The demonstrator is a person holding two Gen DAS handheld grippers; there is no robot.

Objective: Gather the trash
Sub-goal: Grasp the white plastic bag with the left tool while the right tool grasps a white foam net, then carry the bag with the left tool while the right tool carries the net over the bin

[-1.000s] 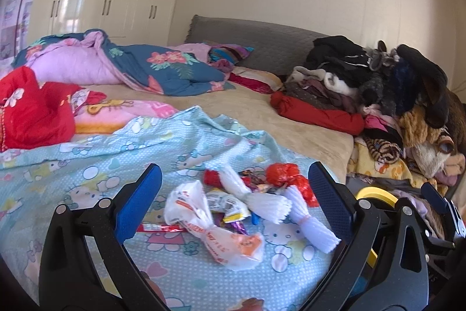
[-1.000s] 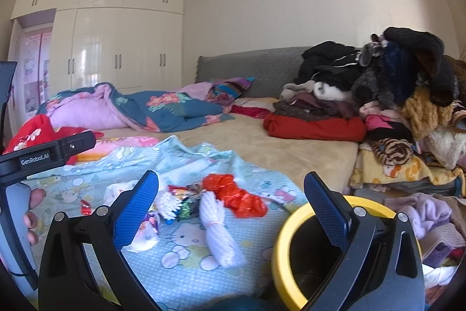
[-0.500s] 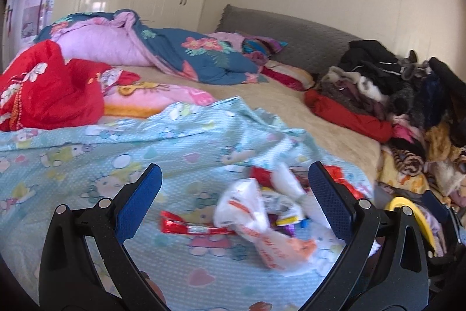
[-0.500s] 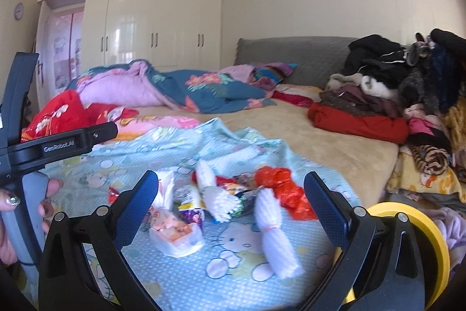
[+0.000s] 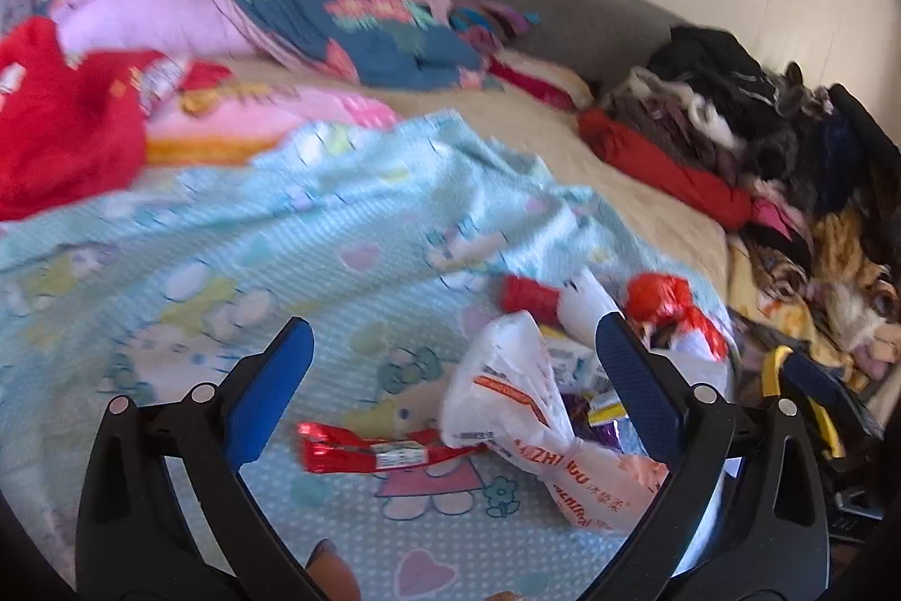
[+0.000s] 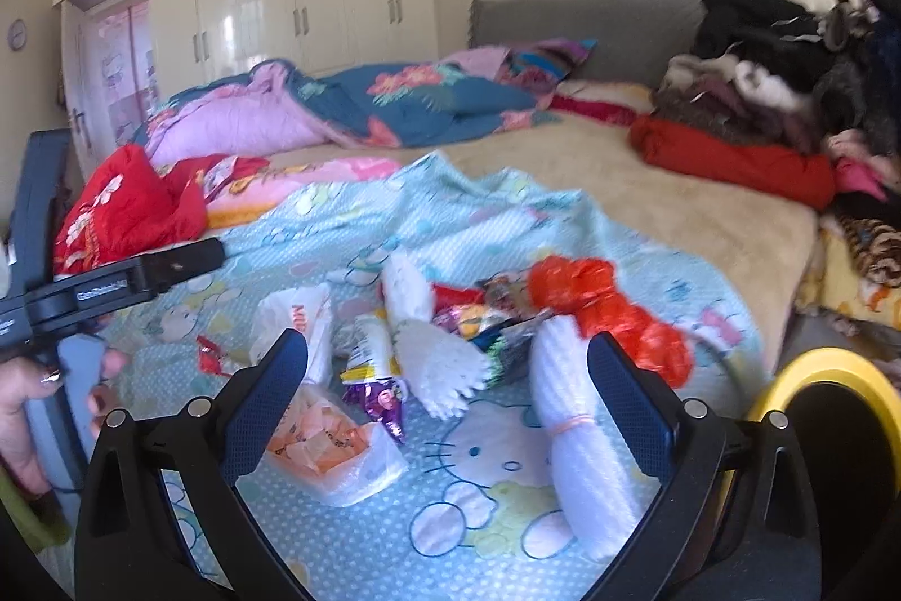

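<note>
Left gripper [image 5: 450, 375] agape over red wrapper [image 5: 371, 449] — right gripper [image 6: 447, 375] agape, holding nothing

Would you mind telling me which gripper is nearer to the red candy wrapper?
Left. The left gripper is open right over the red candy wrapper; the right gripper is farther off, with the wrapper beyond its left finger.

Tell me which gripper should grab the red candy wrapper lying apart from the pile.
Left. The red wrapper lies right between the open left gripper fingers, close ahead. From the right gripper, also open, it sits off to the side, beyond the white plastic bag.
</note>
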